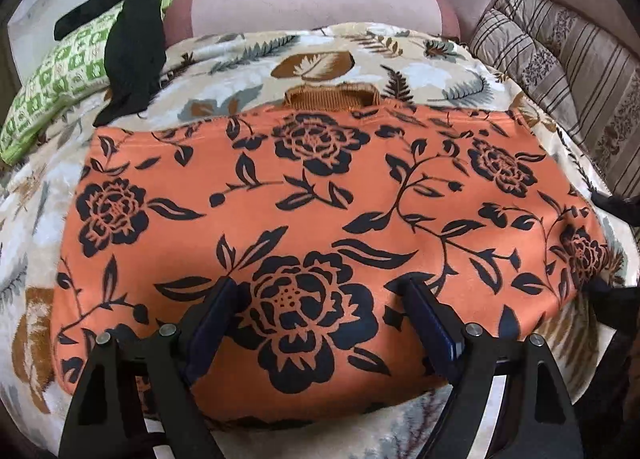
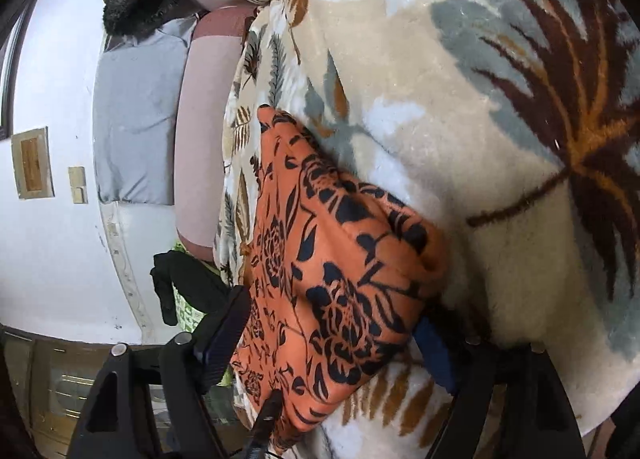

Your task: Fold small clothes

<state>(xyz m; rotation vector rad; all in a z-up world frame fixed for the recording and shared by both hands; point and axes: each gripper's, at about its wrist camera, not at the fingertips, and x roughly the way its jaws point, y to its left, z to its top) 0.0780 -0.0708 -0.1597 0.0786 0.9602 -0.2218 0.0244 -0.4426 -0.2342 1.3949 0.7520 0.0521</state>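
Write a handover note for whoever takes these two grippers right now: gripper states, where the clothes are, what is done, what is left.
Left gripper: open, hovering over the orange floral garment, holding nothing.
Right gripper: open at the garment's end; the cloth lies between its jaws, unpinched.
Garment: lying flat and smooth on the leaf-print blanket, apparently already folded, with its ribbed collar peeking out at the far edge.
A black garment is draped over the green patterned cushion at the far left, unfolded.
Left to do: probably another fold of the orange piece, then the black one.
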